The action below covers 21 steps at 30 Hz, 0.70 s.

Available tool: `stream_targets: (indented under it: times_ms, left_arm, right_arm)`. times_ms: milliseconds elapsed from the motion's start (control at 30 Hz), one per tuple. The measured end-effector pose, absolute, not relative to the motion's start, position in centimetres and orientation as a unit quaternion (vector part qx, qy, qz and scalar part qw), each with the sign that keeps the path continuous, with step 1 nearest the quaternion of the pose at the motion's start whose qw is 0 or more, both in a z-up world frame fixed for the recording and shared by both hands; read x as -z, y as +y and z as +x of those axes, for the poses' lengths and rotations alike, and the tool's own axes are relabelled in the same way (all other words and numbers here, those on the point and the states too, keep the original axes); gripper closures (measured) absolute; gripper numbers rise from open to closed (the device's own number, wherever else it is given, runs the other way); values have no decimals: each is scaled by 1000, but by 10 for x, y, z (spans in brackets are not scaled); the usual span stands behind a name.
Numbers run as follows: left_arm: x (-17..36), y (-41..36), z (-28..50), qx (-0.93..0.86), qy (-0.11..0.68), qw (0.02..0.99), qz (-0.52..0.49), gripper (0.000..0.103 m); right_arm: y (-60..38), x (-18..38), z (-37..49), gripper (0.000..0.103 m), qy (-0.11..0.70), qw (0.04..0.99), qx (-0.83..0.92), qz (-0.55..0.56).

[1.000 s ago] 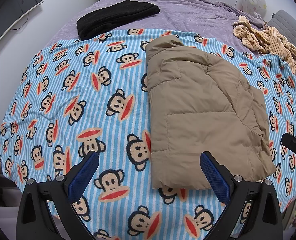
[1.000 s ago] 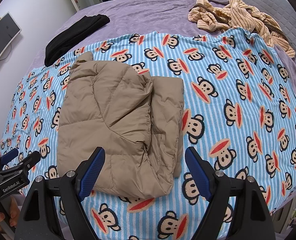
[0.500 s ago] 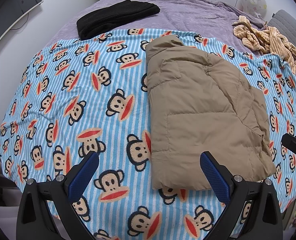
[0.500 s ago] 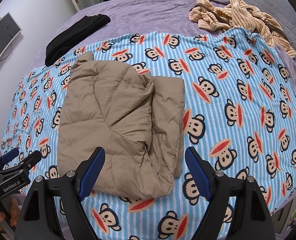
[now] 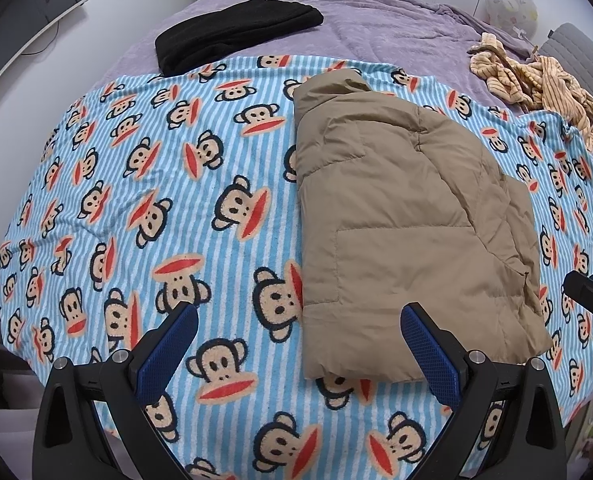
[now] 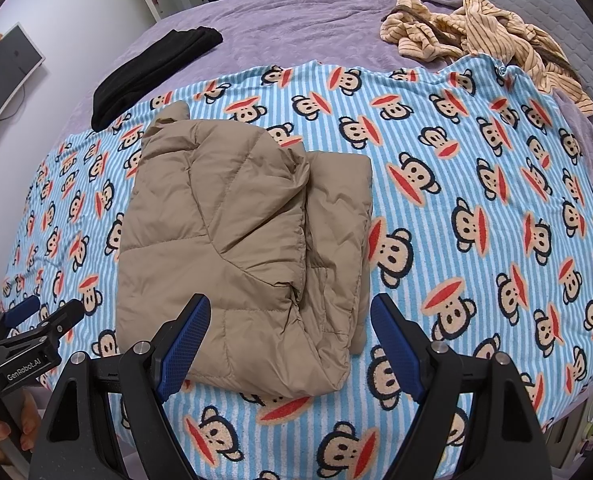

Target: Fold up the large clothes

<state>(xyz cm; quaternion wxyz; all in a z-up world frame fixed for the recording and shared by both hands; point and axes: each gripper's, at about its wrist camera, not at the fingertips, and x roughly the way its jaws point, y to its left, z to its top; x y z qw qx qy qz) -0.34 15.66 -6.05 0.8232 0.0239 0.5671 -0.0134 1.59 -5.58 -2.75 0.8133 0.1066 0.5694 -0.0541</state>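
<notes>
A tan puffer jacket [image 5: 400,216] [image 6: 232,232] lies folded lengthwise on a blue striped monkey-print blanket [image 5: 144,184] [image 6: 476,200], collar at the far end. My left gripper [image 5: 298,350] hovers open above the blanket's near edge, its right finger over the jacket's hem. My right gripper [image 6: 290,344] is open too, straddling the near right corner of the jacket without touching it. Each gripper shows at the other view's edge, the right gripper [image 5: 592,300] and the left gripper [image 6: 36,320], the latter held by a hand.
A folded black garment [image 5: 232,32] [image 6: 148,72] rests on the purple bedspread [image 5: 396,28] at the far left. A crumpled tan striped garment [image 5: 536,80] [image 6: 476,36] lies at the far right. A monitor [image 5: 24,12] hangs on the left wall.
</notes>
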Motion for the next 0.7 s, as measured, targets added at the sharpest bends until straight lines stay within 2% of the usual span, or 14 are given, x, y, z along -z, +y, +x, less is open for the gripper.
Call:
stream_targets:
  times_ms: [700]
  left_arm:
    - [59,154,-6,15,566,824,25,2]
  right_arm:
    - [-57,27,16,19,570,813,53,107]
